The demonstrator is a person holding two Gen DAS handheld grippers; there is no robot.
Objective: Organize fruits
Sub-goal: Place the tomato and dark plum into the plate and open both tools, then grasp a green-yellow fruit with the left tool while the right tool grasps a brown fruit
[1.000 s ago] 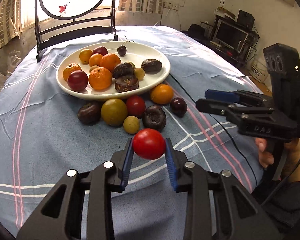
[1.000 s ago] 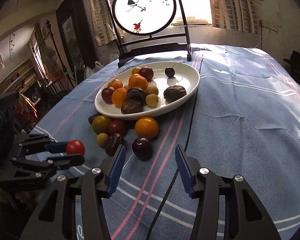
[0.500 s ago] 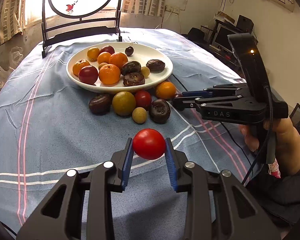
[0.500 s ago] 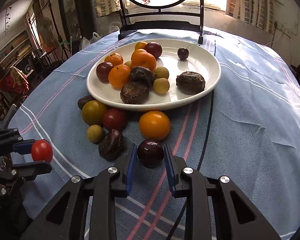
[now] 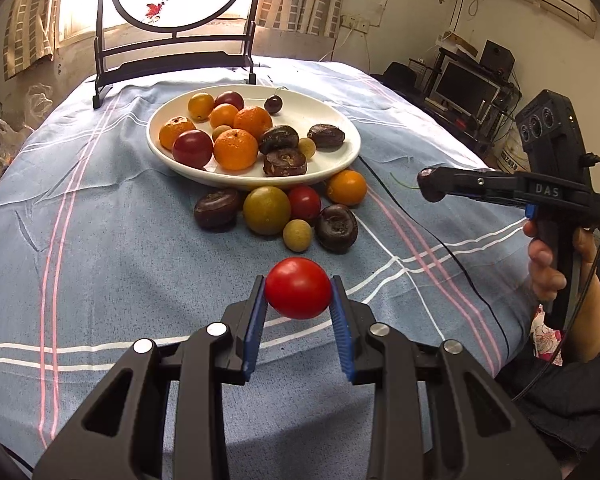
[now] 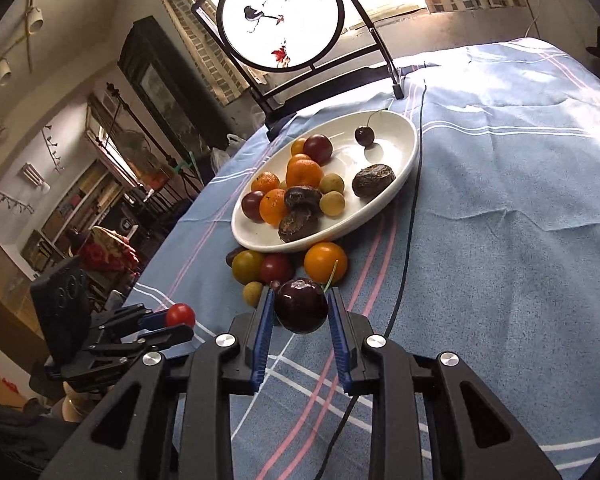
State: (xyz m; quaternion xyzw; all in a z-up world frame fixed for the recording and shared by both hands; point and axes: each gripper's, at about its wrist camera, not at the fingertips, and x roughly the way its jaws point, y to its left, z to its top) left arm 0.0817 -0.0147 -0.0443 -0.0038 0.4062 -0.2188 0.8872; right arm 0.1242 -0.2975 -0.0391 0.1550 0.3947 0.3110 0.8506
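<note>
Right tongs: blue pads clamped on a dark purple round fruit with a thin green stem, held clear of the cloth. These jaws have just been closing, and the fruit sits squarely between them now. Left tongs: clamped on a glossy red round tomato, also held off the cloth.

We judge the step in hand to be carrying both pieces to the white oval ceramic plate. To do it well, we keep the grip as it is on each, since both skins look smooth and may slip or bruise. We lift above the rim before crossing, and go one hand at a time so the tongs do not meet over the plate.

Beyond the right tongs lies the loose cluster, namely an orange round fruit, a yellow-green one and a red one, touching the plate's near edge. The plate's bare side, near the stemmed dark cherry, looks the best landing spot. The bench carries a blue striped cloth. A thin black cable runs beside the plate, and we should avoid snagging it.
</note>
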